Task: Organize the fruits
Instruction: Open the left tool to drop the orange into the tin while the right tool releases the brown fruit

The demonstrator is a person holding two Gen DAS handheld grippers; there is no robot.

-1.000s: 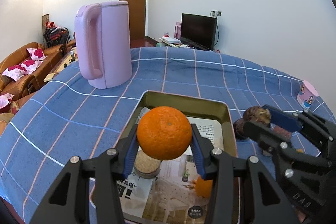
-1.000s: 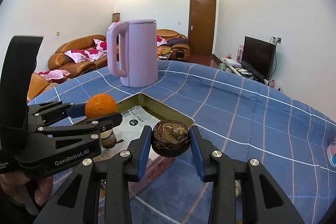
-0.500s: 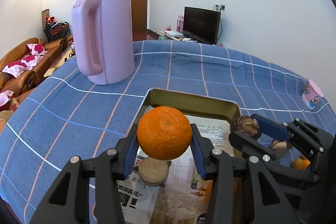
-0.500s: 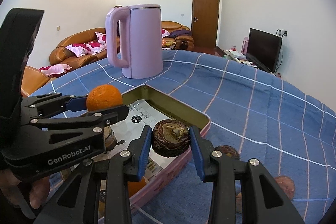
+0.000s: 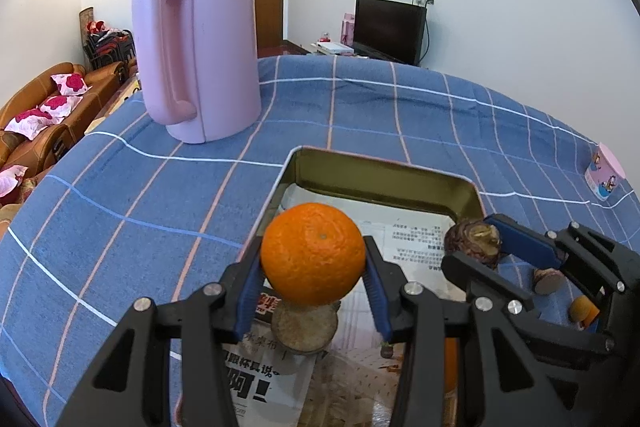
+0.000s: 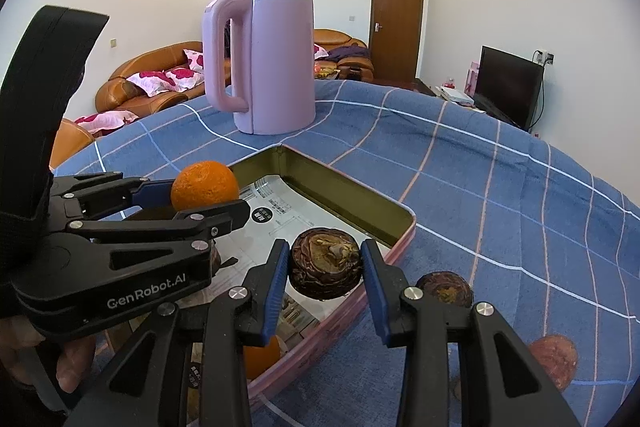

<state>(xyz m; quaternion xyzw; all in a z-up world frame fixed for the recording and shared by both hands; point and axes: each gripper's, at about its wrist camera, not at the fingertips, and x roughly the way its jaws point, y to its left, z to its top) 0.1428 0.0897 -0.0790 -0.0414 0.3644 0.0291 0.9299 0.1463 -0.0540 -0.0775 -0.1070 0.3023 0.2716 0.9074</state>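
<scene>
My left gripper (image 5: pixel 314 261) is shut on an orange (image 5: pixel 313 254) and holds it above the paper-lined metal tray (image 5: pixel 384 183). My right gripper (image 6: pixel 325 263) is shut on a brown water chestnut (image 6: pixel 326 263) and holds it over the tray's right rim (image 6: pixel 360 203). In the right wrist view the left gripper (image 6: pixel 204 197) with the orange (image 6: pixel 205 186) is at the left. In the left wrist view the right gripper (image 5: pixel 476 247) with the chestnut (image 5: pixel 474 243) is at the right. Another orange (image 6: pixel 262 357) and a chestnut (image 5: pixel 305 327) lie in the tray.
A tall pink kettle (image 5: pixel 198 47) stands on the blue checked tablecloth (image 5: pixel 380 111) behind the tray. Two chestnuts (image 6: pixel 444 291) (image 6: pixel 554 361) and a small orange (image 5: pixel 584 309) lie on the cloth right of the tray. A small pink cup (image 5: pixel 604 175) stands at the far right.
Both grippers have moved forward and lower over the tray with their fruits still held. The right gripper has come in from beside the tray to over its right rim.
</scene>
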